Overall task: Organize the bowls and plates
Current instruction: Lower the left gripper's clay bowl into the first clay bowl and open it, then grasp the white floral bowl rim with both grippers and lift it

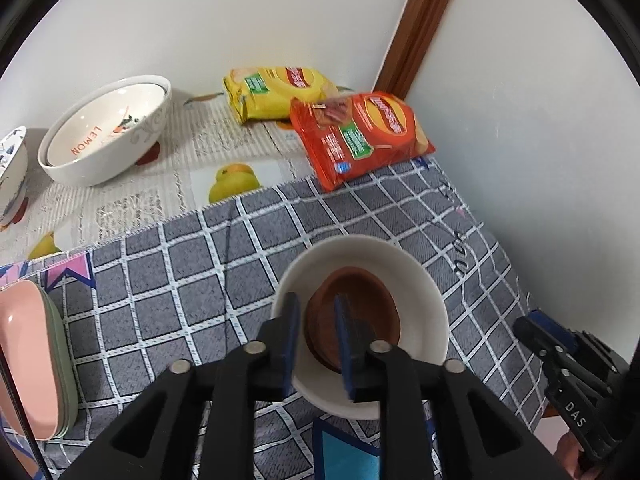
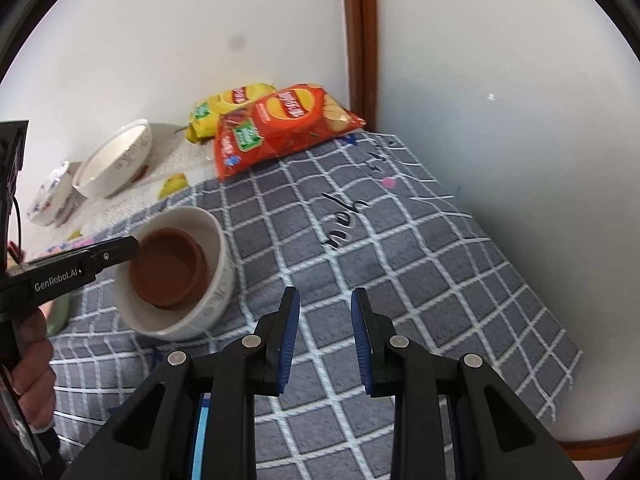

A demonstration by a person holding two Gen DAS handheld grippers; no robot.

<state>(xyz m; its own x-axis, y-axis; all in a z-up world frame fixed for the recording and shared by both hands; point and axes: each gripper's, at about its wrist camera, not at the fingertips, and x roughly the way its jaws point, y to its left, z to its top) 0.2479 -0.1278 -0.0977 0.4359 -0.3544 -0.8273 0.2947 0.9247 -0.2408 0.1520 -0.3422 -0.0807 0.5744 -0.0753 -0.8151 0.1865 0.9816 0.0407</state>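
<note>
A white bowl (image 1: 416,276) sits on the grey checked cloth (image 1: 180,280) with brown bowls (image 1: 360,304) nested inside. My left gripper (image 1: 318,334) straddles the white bowl's near rim, one finger outside and one inside, with a gap between the pads. In the right wrist view the white bowl (image 2: 218,276) with the brown bowls (image 2: 168,272) is at left, with the left gripper's finger at its rim. My right gripper (image 2: 325,328) is open and empty above the cloth (image 2: 400,260), to the right of the bowl. Pink and green plates (image 1: 32,364) are stacked at far left.
A large white bowl marked LEMON (image 1: 108,132) and a blue patterned bowl (image 1: 12,172) stand at the back left. A yellow chip bag (image 1: 276,92) and an orange chip bag (image 1: 360,136) lie at the back by the wall. A brown door frame (image 1: 420,28) rises behind.
</note>
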